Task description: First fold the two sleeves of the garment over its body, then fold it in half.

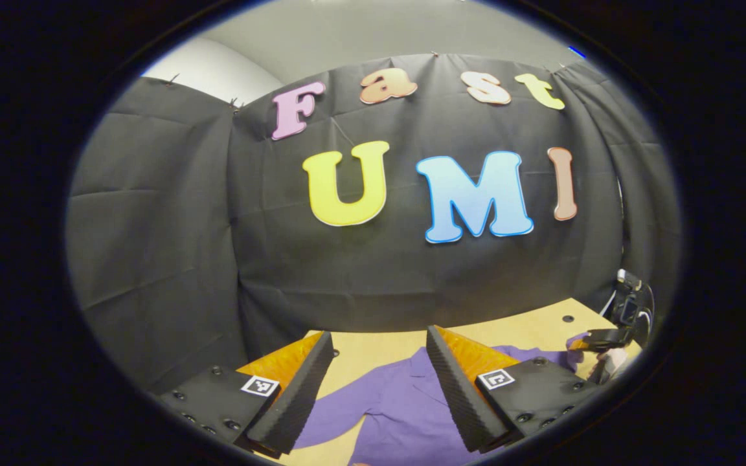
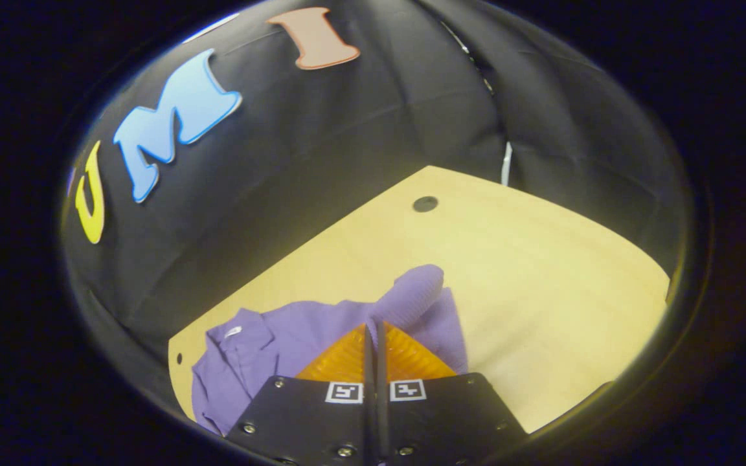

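Right gripper [image 2: 373, 327] clamped on purple sleeve [image 2: 412, 294], shirt [image 2: 263, 349] body spread on desk [image 2: 541, 272] to its left; left gripper [image 1: 379, 378] wide open, empty, hovering above shirt.

Garment [image 2: 263, 349] plain purple, ribbed purple cuff [image 2: 412, 298]. Table [image 2: 528, 272] pale yellow wood, small dark round hole [image 2: 425, 204] near its far edge. Booth wall [image 1: 172, 226] black cloth.

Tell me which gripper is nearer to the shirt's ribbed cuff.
Right. The right gripper is shut on the purple shirt's sleeve just below the ribbed cuff. The left gripper hangs open above the shirt body, away from that cuff.
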A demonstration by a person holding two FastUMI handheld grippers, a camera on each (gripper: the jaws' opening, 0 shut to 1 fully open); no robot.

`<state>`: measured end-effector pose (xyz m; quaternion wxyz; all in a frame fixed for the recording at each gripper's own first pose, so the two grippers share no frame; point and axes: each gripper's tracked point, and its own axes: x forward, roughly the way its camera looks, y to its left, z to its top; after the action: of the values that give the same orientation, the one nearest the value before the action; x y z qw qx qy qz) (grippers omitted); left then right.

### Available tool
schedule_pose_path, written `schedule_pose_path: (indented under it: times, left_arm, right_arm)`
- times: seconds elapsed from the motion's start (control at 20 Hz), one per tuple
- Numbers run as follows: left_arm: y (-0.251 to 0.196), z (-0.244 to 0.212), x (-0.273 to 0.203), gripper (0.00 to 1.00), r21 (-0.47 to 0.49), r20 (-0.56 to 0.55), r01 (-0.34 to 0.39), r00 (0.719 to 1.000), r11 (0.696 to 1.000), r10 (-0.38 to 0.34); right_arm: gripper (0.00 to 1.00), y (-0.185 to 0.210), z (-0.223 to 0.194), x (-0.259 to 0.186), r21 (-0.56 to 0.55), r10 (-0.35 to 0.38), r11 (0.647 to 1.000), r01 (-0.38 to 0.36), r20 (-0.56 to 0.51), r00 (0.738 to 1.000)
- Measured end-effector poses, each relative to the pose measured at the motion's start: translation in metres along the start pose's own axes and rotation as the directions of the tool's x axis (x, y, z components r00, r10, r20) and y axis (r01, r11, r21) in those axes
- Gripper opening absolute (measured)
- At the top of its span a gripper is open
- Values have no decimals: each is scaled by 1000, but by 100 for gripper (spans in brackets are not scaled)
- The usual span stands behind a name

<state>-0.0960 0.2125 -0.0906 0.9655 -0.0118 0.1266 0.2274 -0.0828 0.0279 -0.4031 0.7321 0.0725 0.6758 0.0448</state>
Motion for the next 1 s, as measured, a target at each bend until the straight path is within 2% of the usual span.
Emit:
schedule_pose_path:
  times: [0.3,0.5,0.75,0.9,1.0]
  left_arm:
    - [78,-12,-5,100,-5,-6,-73,997,997,73]
    - [130,-25,-9,100,-10,-27,-123,992,992,122]
    - [181,-48,-16,100,-28,-58,-170,984,985,168]
    - [199,-60,-18,100,-49,-82,-183,980,982,179]
    - [208,-65,-18,98,-58,-94,-193,978,980,187]
  right_arm:
    - [1,112,-51,8,-54,127,990,-130,-62,990]
    - [1,163,-94,12,-18,183,982,-186,-121,976]
    - [1,210,-158,12,41,296,955,-295,-237,925]
    - [1,236,-192,9,103,390,920,-377,-306,868]
    - [1,244,-208,10,120,413,910,-396,-324,851]
